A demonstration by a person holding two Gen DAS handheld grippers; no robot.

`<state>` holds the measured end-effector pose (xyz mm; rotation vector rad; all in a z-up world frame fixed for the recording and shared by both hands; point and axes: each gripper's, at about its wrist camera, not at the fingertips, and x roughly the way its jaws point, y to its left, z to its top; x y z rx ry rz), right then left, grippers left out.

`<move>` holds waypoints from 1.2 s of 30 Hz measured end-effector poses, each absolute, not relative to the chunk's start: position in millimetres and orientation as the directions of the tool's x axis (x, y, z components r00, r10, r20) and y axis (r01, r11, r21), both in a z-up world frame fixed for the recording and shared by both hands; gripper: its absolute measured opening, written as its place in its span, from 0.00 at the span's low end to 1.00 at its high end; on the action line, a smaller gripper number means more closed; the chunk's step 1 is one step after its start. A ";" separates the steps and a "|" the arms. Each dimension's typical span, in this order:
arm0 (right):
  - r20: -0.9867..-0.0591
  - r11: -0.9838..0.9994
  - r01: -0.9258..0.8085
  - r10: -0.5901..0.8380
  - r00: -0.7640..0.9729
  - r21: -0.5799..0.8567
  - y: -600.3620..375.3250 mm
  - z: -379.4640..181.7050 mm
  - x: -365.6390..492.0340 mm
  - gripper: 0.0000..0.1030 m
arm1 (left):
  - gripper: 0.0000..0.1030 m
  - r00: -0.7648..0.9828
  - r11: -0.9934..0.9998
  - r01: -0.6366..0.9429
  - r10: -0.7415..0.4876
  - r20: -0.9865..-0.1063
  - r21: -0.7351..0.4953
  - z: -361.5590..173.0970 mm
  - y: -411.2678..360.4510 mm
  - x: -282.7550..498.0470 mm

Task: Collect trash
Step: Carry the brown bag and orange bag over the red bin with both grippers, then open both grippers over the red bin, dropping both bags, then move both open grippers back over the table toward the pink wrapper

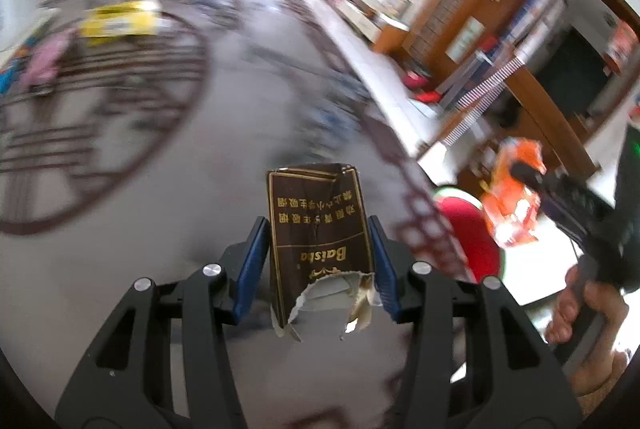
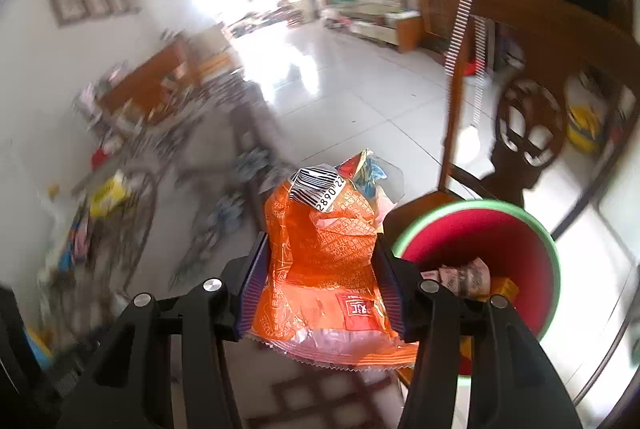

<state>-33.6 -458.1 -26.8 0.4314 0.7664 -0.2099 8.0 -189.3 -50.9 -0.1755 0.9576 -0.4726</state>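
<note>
Under your two grippers lies a grey table top (image 1: 224, 133) with a dark circular pattern, and pale floor tiles (image 2: 352, 97) stretch away beyond it toward a bright doorway. Much of the background is smeared with blur, so the clutter at the table's far end cannot be made out beyond a yellow packet (image 1: 120, 21).

Off to your right sits a red bin (image 2: 516, 241) with a green rim, its mouth open toward you and some crumpled scraps (image 2: 468, 275) already lying inside. A wooden chair (image 2: 532, 41) with a carved back stands just behind the bin.

Your right gripper (image 2: 320, 285) is clamped on a crinkled orange wrapper (image 2: 320, 261), both pads pressing its sides, a barcode label at its top end; in this view the wrapper hangs beside the bin's rim, not inside it. From the left wrist view you can see your right hand (image 1: 580, 301) around that gripper's handle.

Your left gripper (image 1: 320, 261) holds a torn brown cigarette pack (image 1: 316, 221) with gold lettering between its blue pads (image 1: 254, 261), the ragged end nearest the camera, above the table near its edge.
</note>
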 end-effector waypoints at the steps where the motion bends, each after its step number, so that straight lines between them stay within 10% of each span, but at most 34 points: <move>1: -0.708 0.869 0.372 -0.036 0.706 0.326 -471.4 -28.4 -38.5 0.48 | 0.46 0.470 0.878 0.329 -0.472 -0.746 -0.348 -51.9 -201.7 5.5; 19: -0.693 0.589 0.697 -0.296 0.658 0.410 -585.7 -38.8 -106.9 0.51 | 0.46 0.185 0.701 0.594 -0.597 -0.781 -0.396 -70.9 -407.9 10.1; 23: -0.701 0.573 0.728 -0.338 0.628 0.377 -588.9 -40.3 -105.5 0.65 | 0.80 0.156 0.678 0.611 -0.610 -0.777 -0.409 -77.4 -421.9 9.7; 36: -0.691 0.680 0.634 -0.255 0.676 0.368 -550.8 -32.9 -71.6 0.81 | 0.87 0.368 0.778 0.572 -0.527 -0.766 -0.260 -48.8 -305.3 57.9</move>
